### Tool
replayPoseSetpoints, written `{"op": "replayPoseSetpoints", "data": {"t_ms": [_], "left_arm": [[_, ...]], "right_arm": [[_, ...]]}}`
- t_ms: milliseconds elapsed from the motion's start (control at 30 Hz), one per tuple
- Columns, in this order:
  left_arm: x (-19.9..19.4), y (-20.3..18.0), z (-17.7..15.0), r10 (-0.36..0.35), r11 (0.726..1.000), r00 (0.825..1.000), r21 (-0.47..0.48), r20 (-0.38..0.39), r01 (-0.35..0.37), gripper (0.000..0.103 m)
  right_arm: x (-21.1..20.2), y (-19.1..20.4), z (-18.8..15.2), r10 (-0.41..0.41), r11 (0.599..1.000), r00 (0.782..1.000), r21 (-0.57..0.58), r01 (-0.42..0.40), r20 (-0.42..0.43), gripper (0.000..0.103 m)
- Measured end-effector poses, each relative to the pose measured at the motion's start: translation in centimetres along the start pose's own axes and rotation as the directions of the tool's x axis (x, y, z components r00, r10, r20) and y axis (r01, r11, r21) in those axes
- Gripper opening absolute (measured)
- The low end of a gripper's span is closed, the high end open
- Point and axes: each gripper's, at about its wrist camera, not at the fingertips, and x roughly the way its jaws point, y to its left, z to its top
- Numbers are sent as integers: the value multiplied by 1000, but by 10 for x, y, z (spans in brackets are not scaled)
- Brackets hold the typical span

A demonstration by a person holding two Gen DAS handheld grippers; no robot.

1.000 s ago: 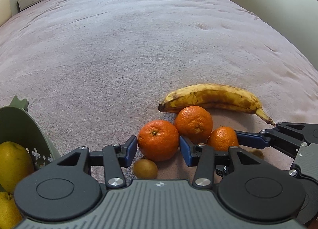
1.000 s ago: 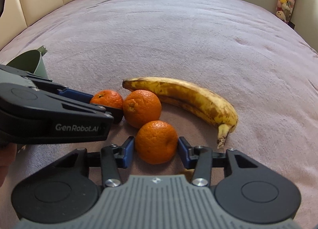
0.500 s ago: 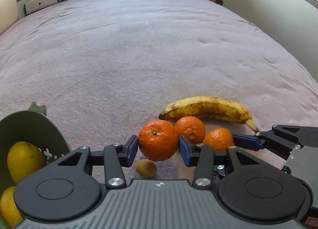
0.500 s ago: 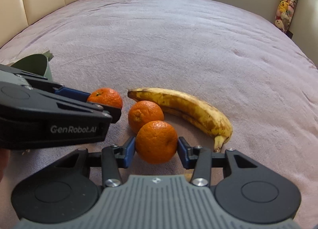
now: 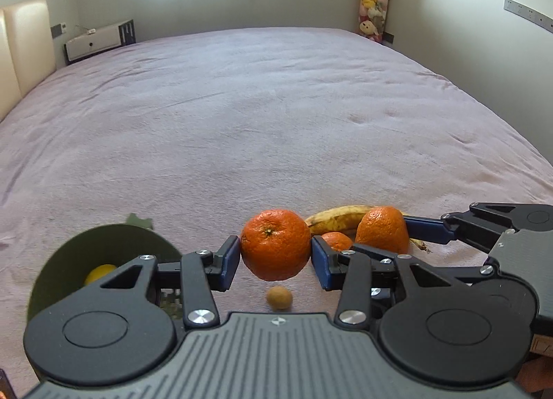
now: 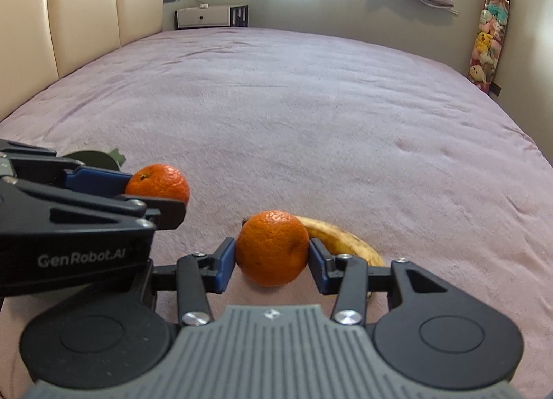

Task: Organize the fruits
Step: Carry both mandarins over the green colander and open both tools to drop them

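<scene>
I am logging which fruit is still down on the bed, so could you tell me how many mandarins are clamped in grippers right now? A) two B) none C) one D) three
A: the left gripper pinches one mandarin, the right gripper another mandarin; a third mandarin lies by the banana.

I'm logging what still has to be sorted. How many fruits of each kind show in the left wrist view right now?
Oranges: 3, one in the left tongs, one in the right tongs, one on the bed
Banana: 1
Small brown fruit: 1
Yellow fruit in the green bowl: 1
Total: 6
</scene>
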Motion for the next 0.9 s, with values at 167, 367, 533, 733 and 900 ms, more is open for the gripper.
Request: {"op": "replayPoseSetpoints", "data": {"t_ms": [167, 367, 533, 733, 900], "left_arm": [[-18, 15, -1, 41, 999, 999, -16, 31, -40, 50], [-36, 47, -3, 76, 994, 996, -82, 36, -73, 50], [-43, 82, -9, 78, 982, 997, -175, 4, -76, 50], [-38, 118, -24, 13, 948, 996, -315, -86, -39, 50], [-29, 145, -41, -9, 910, 984, -409, -176, -65, 50]], "right_arm": [[-10, 14, 6, 22, 999, 999, -25, -22, 40, 43], [-16, 38, 12, 78, 995, 994, -65, -74, 71, 43], [-15, 60, 15, 138, 985, 988, -111, -130, 70, 43], [-8, 89, 18, 222, 962, 974, -173, -212, 42, 43], [1, 119, 18, 283, 918, 959, -295, -266, 15, 43]]}}
